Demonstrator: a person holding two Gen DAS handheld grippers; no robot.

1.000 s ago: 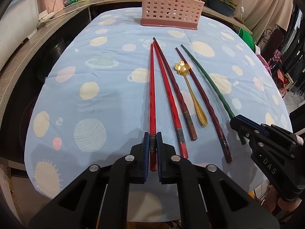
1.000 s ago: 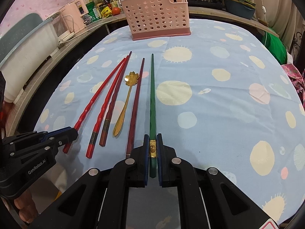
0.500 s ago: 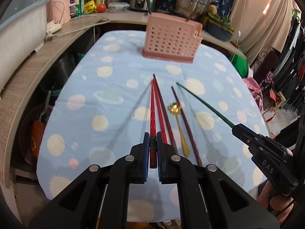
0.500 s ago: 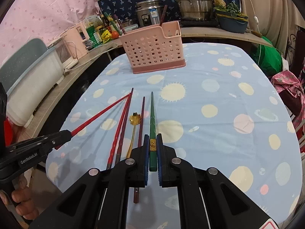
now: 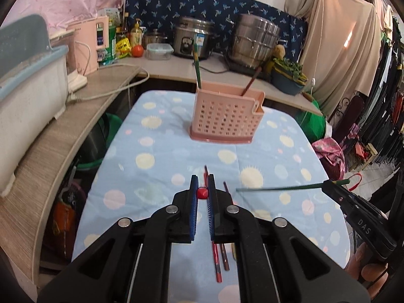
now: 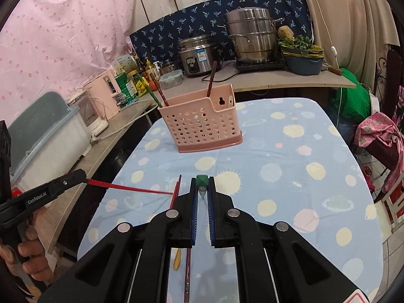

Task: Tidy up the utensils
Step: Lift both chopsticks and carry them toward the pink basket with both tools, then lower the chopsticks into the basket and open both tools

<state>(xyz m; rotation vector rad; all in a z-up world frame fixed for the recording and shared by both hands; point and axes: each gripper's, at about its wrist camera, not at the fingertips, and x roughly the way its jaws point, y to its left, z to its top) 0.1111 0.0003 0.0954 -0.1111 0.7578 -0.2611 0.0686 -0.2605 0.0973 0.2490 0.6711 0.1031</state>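
Observation:
My left gripper is shut on a red chopstick, held above the table and seen end-on; it shows as a red stick in the right wrist view. My right gripper is shut on a green chopstick, also lifted; in the left wrist view it juts left from that gripper. The pink perforated basket stands at the table's far end with a few chopsticks in it. Dark red chopsticks and a gold spoon lie on the cloth below the grippers.
The table has a blue spotted cloth. A wooden counter curves along the left and back with a white tub, a pink kettle, bottles, a rice cooker and a steel pot. Clothes hang at the right.
Both grippers have lifted their chopsticks off the table and tilted up. The red and green chopsticks now hang in the air; the basket looks nearer.

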